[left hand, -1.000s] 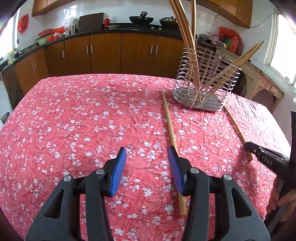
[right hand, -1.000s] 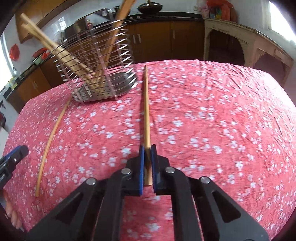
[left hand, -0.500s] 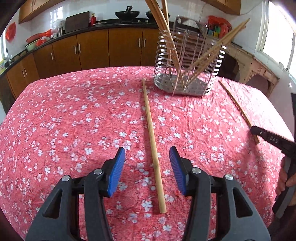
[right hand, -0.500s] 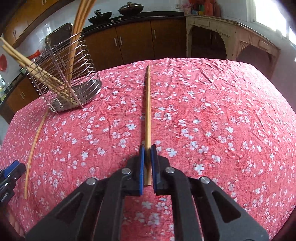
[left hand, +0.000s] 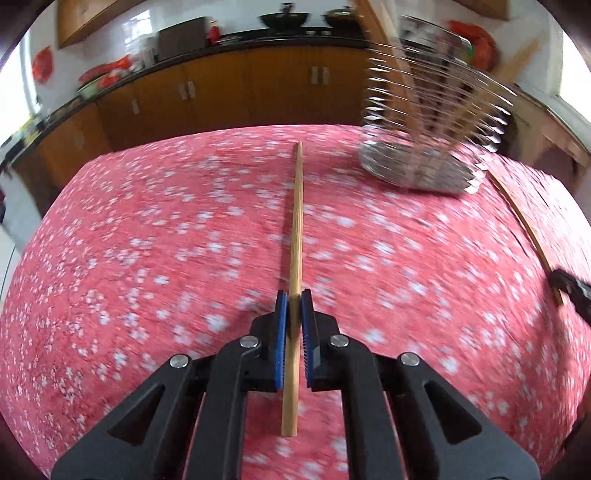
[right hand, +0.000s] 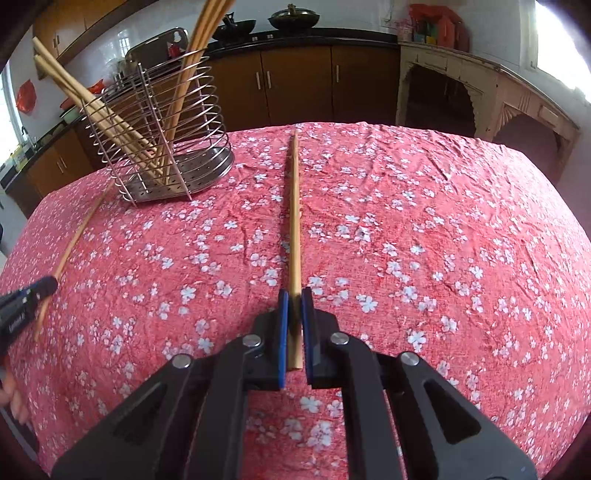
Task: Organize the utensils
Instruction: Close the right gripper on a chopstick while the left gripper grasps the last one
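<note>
Fingers [left hand: 281, 332] of left gripper [left hand: 291, 332] and of right gripper [right hand: 291, 328] each clamp a long pale wooden chopstick [left hand: 297, 229], both lying forward over the red floral-cloth counter [right hand: 424, 240]. Round wire utensil basket [right hand: 162, 140], far left in the right view, already holds several sticks; judging by this, these two are what's left to drop in. White lettering on the left gripper's side, unreadable.

Red floral tablecloth [right hand: 443, 236] up front, brown cabinets [right hand: 295, 81] and two woks [right hand: 293, 16] behind

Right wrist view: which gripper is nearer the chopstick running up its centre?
Right. The right gripper is shut on that chopstick near its close end. The left gripper is apart at the far left, shut on another chopstick.
</note>
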Demonstrator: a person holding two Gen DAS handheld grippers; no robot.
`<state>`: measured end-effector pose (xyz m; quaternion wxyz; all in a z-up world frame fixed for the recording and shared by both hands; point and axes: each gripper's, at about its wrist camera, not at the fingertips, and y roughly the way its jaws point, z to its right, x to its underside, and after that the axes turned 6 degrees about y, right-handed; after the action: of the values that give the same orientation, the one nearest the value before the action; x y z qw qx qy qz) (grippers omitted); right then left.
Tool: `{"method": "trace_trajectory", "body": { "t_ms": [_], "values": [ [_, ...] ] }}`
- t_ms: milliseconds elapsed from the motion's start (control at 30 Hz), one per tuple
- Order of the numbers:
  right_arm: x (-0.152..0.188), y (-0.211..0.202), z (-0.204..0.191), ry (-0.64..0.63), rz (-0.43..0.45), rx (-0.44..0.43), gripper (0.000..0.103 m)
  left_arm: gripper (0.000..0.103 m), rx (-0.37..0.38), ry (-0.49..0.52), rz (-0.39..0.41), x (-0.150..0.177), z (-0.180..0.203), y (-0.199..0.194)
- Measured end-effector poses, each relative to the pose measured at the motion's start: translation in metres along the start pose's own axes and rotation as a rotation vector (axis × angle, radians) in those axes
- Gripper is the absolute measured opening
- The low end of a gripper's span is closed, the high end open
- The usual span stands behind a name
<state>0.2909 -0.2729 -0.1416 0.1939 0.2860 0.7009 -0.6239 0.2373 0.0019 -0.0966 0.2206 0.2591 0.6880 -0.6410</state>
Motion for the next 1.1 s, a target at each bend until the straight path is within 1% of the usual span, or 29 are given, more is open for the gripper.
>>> {"method": "trace_trajectory", "body": {
  "t_ms": [100, 233, 333, 400, 500, 633, 833, 1100],
  "values": [
    [0.001, -0.001, 0.001, -0.001, 0.003, -0.005, 0.009, 0.008, 0.022, -0.033, 0.004, -0.001, -0.010, 0.001],
    [0.001, -0.001, 0.001, -0.002, 0.003, -0.004, 0.009, 0.009, 0.025, -0.034, 0.004, 0.000, -0.011, 0.001],
    [0.001, -0.001, 0.001, -0.002, 0.003, -0.004, 0.009, 0.012, 0.040, -0.035, 0.006, 0.002, -0.013, 0.000],
    [0.001, -0.001, 0.001, -0.004, 0.003, -0.002, 0.009, 0.018, 0.055, -0.029, 0.009, 0.001, -0.012, 0.000],
    [0.001, -0.002, 0.002, -0.003, 0.003, -0.003, 0.009, 0.021, 0.053, -0.015, 0.008, 0.000, -0.010, 0.002],
    [0.000, -0.001, 0.004, 0.008, 0.001, -0.012, 0.009, 0.021, 0.044, -0.009, 0.006, -0.001, -0.004, 0.002],
    [0.000, 0.000, 0.002, 0.008, 0.001, -0.011, 0.009, 0.022, 0.055, -0.018, 0.008, -0.002, -0.001, 0.003],
    [0.000, 0.001, 0.004, 0.019, -0.001, -0.022, 0.009, 0.022, 0.075, -0.035, 0.012, -0.001, -0.011, 0.001]
  ]
}}
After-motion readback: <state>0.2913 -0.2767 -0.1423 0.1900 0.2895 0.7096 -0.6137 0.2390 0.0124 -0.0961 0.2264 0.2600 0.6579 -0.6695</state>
